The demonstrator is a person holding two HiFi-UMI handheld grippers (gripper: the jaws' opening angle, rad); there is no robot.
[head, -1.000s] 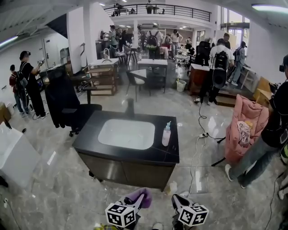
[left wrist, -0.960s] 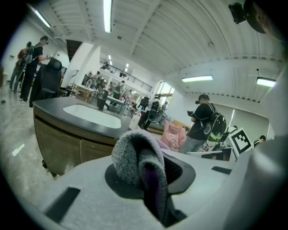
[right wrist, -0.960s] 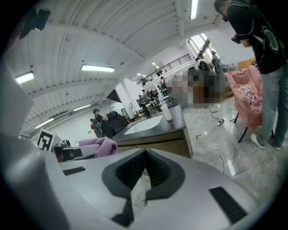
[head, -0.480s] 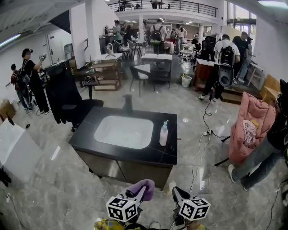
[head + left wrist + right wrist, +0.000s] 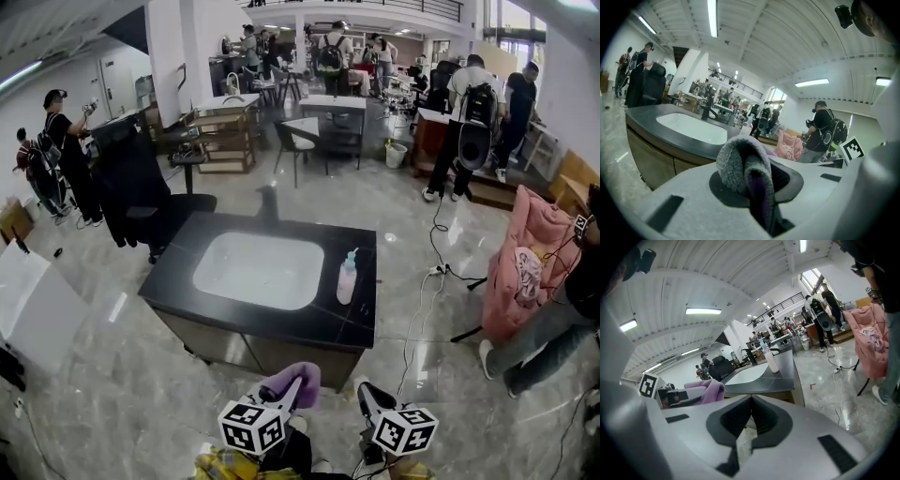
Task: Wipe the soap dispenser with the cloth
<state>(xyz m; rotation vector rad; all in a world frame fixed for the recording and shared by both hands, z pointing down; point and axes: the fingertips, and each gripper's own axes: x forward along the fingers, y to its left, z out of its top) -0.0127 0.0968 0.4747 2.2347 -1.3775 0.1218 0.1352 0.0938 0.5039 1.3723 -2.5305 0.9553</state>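
My left hand-held gripper (image 5: 292,394) is clamped on the purple cloth (image 5: 300,377). Beside it, my right hand-held gripper (image 5: 366,394) is clenched on nothing. Ahead, the soap dispenser (image 5: 347,278) stands upright on the dark surface (image 5: 342,326), just right of the white sink (image 5: 258,270). A blurred dark shape behind the sink is probably the faucet (image 5: 269,202).

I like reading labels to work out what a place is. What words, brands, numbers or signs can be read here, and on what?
No text is readable in any view.
Soap dispenser: any label is too small to read.
Left tongs and right tongs: black-and-white square patterns on their cubes, no letters.
Cloth: plain, no tag showing.
Pink garment: pale print, too blurred to read.
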